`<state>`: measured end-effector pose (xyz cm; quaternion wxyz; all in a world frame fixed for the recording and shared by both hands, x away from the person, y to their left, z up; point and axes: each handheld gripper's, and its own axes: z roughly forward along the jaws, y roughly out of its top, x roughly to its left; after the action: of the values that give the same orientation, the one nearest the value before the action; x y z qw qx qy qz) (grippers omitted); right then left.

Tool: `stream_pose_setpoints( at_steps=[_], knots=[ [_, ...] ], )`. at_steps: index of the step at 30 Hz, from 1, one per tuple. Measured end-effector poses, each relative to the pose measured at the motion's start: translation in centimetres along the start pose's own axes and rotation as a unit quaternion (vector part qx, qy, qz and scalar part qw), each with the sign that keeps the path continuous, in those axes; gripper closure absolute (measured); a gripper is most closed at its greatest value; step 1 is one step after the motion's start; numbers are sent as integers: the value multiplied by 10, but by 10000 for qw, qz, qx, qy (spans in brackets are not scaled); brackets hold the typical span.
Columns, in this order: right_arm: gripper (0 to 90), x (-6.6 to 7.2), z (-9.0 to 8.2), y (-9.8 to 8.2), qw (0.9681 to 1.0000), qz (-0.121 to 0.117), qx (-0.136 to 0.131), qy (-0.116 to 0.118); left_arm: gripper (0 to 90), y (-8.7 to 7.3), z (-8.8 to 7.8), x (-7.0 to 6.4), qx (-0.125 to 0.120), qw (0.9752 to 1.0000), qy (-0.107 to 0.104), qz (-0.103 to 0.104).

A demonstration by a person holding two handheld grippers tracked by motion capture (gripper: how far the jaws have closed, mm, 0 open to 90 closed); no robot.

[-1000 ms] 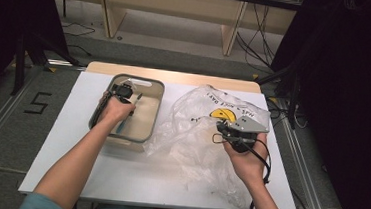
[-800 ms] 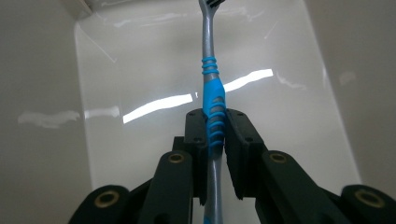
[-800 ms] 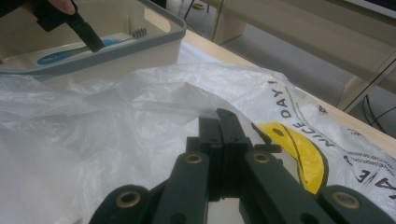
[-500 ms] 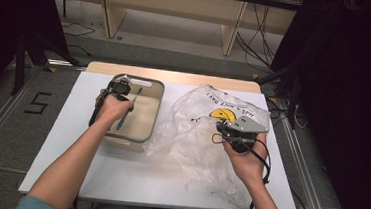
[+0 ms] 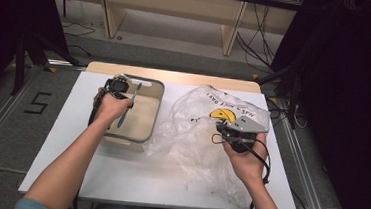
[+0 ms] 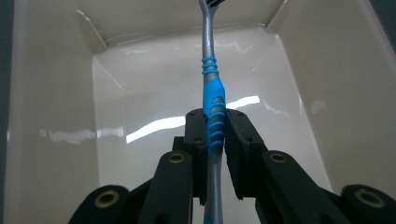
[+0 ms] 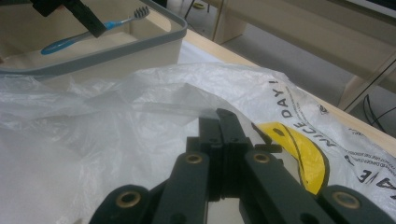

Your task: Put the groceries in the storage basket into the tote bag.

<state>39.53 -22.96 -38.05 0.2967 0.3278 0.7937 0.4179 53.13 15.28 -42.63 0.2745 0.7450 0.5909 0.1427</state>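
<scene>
A blue and grey toothbrush [image 5: 136,92] hangs over the beige bin [image 5: 155,113], bristle end toward the far side. My left gripper [image 5: 128,105] is shut on its ribbed middle. In the left gripper view the pads clamp the toothbrush [image 6: 212,91] at the gripper's [image 6: 215,122] tips, above the bin's floor [image 6: 140,93]. A clear plastic bag [image 5: 191,132] with a yellow smiley lies crumpled right of the bin. My right gripper [image 5: 220,129] rests on it, jaws together. In the right gripper view a fold of the bag [image 7: 93,140] runs into that gripper's [image 7: 224,116] shut tips. Beyond the bag are the toothbrush [image 7: 60,43] and the bin's rim [image 7: 116,46].
The white table [image 5: 70,140] has a wooden strip along its far edge. Wooden shelving legs and cables stand on the floor behind it. Dark curtains hang at both sides. The bag spreads down to the table's near right corner.
My left hand has shifted slightly toward the bin's far left corner, carrying the toothbrush with it. The right hand and the bag have kept still.
</scene>
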Motion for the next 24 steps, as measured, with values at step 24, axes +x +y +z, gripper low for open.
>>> stream_pose_setpoints(
  at_steps=[24],
  knots=[
    [900,1,1,0,10000,1,3,15,789,0,-23,-2,-454,9989,-96,112]
  ],
)
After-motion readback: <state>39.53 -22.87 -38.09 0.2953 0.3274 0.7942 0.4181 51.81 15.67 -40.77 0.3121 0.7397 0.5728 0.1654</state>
